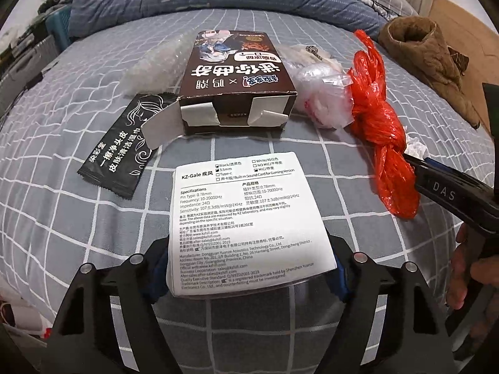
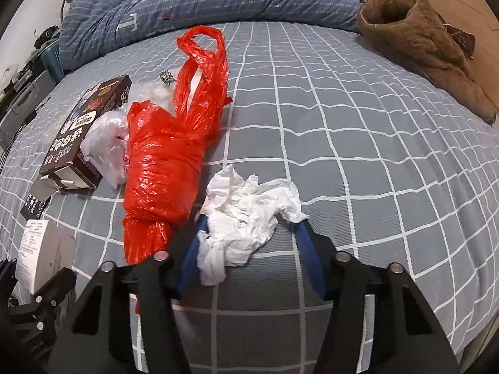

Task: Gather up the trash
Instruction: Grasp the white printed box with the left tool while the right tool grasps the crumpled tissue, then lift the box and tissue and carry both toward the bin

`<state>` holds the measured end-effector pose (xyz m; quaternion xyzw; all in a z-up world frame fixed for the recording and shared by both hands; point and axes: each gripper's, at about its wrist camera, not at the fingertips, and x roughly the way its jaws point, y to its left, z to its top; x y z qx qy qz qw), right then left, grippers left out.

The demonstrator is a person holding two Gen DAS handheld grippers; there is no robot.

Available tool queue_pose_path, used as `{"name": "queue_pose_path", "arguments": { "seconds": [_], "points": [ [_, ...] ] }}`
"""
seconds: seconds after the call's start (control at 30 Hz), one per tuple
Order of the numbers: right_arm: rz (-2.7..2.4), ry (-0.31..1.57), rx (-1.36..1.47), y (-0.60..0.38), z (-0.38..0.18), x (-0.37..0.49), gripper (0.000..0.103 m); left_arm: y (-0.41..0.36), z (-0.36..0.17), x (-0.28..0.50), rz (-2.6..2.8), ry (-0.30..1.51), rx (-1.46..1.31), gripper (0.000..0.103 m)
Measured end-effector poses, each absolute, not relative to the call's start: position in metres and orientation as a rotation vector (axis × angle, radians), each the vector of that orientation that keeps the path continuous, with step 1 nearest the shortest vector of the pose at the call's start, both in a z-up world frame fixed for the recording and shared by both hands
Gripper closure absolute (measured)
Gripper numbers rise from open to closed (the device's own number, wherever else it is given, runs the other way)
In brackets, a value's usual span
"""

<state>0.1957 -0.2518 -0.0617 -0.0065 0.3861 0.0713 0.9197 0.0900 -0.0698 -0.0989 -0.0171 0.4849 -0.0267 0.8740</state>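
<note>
White earphone box [image 1: 243, 221] sits clamped in my left gripper [image 1: 249, 268]; my right gripper [image 2: 252, 249] pinches crumpled tissue [image 2: 246, 212] beside the red plastic bag [image 2: 168, 155].

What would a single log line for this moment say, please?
left gripper: pads against white box | right gripper: around crumpled tissue | red bag: untouched on bed

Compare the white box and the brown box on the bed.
The white box is closed and lies flat, its printed label facing up; the brown box is open at its near end, flaps sticking out. The white box sits between the left claw's fingers; the brown box lies untouched farther off, beside the red bag. Both are printed cardboard packaging resting on the checked sheet.
</note>
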Motion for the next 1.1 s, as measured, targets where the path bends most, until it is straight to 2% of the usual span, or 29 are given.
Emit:
{"name": "queue_pose_path", "arguments": {
  "seconds": [0.07, 0.17, 0.27, 1.1],
  "points": [
    [0.155, 0.795, -0.024, -0.250, -0.062, 0.195, 0.069, -0.070, -0.099, 0.090, -0.055, 1.008, -0.034, 0.029],
    [0.155, 0.793, -0.041, -0.248, -0.061, 0.193, 0.079, -0.071, -0.099, 0.088, -0.054, 1.005, -0.029, 0.029],
    [0.144, 0.789, -0.044, -0.248, -0.061, 0.193, 0.085, -0.071, -0.098, 0.086, -0.060, 1.004, -0.031, 0.029],
    [0.080, 0.740, -0.005, -0.265, -0.022, 0.144, 0.087, -0.068, -0.060, 0.053, -0.087, 0.959, -0.022, 0.029]
  ]
}}
